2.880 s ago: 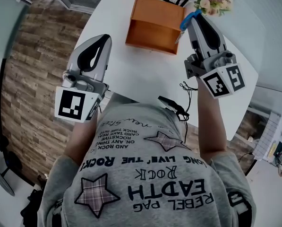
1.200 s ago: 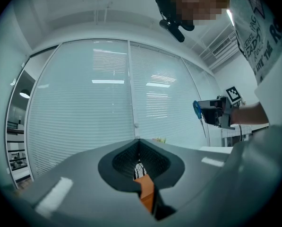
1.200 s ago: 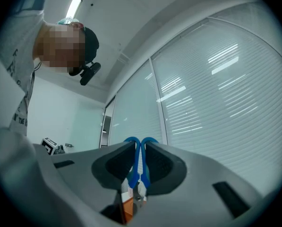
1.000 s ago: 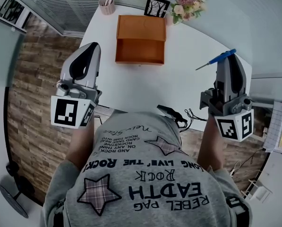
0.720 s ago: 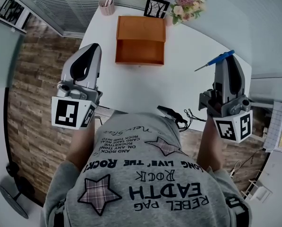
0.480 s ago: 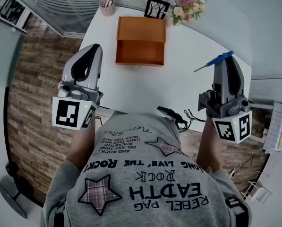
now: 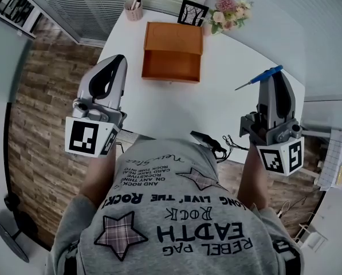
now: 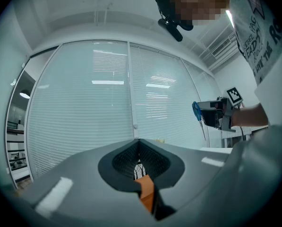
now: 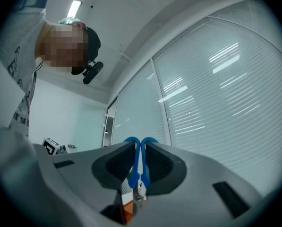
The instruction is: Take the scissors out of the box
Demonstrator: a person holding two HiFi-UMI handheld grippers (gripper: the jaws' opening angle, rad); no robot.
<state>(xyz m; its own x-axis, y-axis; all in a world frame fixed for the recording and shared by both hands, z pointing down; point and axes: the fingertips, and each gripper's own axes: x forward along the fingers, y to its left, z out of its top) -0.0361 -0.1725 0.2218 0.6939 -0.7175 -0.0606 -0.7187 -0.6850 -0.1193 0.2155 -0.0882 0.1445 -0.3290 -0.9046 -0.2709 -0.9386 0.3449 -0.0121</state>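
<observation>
Both blue handle loops of scissors (image 9: 140, 167) clamped between right gripper (image 9: 140, 149) jaws; likely light, stiff, blades slick, so handles grip best. Left gripper (image 8: 139, 143) closed, empty.

At the top of the head view, a pen cup (image 7: 134, 8), a frame (image 7: 192, 12) and flowers (image 7: 230, 9) stand on the white counter (image 7: 216, 102); wood floor (image 7: 39, 107) at left.

The right hand-held gripper (image 7: 272, 75) holds blue-handled scissors (image 7: 263, 75) above the white table (image 7: 216, 105), well apart from the orange box (image 7: 173, 50).
</observation>
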